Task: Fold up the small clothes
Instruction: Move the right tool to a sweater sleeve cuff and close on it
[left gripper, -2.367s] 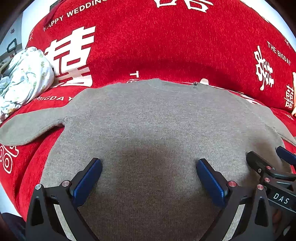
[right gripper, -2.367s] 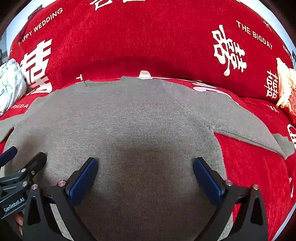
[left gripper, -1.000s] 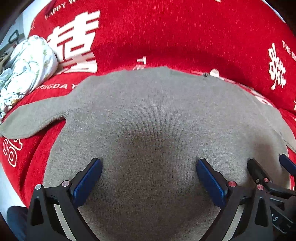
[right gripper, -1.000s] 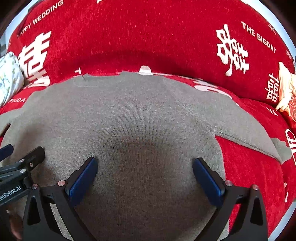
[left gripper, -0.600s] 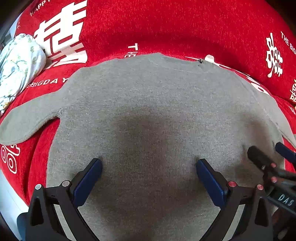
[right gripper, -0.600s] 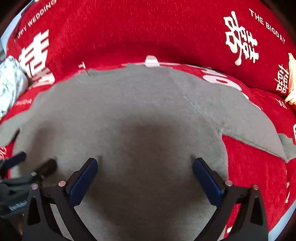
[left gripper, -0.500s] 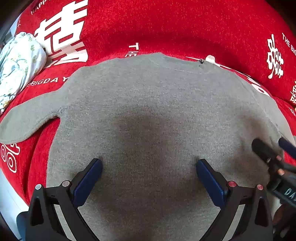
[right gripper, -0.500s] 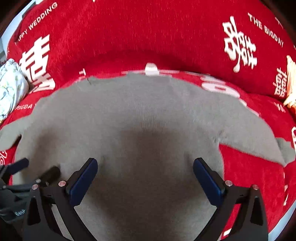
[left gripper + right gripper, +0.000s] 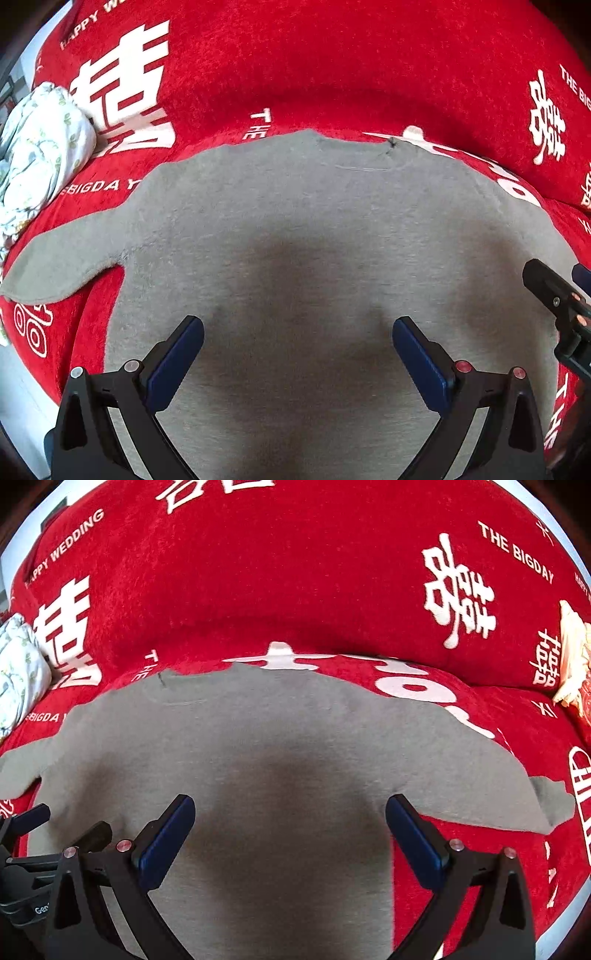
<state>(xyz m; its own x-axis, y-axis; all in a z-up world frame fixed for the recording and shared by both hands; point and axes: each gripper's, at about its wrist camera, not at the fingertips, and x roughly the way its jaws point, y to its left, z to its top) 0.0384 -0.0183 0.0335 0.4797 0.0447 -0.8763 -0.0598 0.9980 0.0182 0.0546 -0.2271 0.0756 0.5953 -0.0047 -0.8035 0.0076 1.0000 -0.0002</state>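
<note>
A small grey knit sweater (image 9: 295, 229) lies flat, neck away from me, on a red sofa cover (image 9: 332, 74); both sleeves are spread outward. Its left sleeve (image 9: 62, 266) points left and its right sleeve (image 9: 509, 794) points right. My left gripper (image 9: 297, 354) is open above the lower body of the sweater, nothing between its blue pads. Over the sweater's (image 9: 277, 757) lower right part, my right gripper (image 9: 290, 834) is open too and holds nothing. Each gripper shows at the edge of the other's view: the right one (image 9: 557, 299) and the left one (image 9: 55, 834).
A white floral bundle of cloth (image 9: 37, 155) lies at the sofa's left end, also seen as the same bundle (image 9: 18, 672) in the right wrist view. A cream-coloured object (image 9: 572, 653) sits at the far right. The red cover (image 9: 295, 572) rises into a backrest behind the sweater.
Both grippers have drawn back and shifted slightly over the sweater, staying open. The sweater has not moved.
</note>
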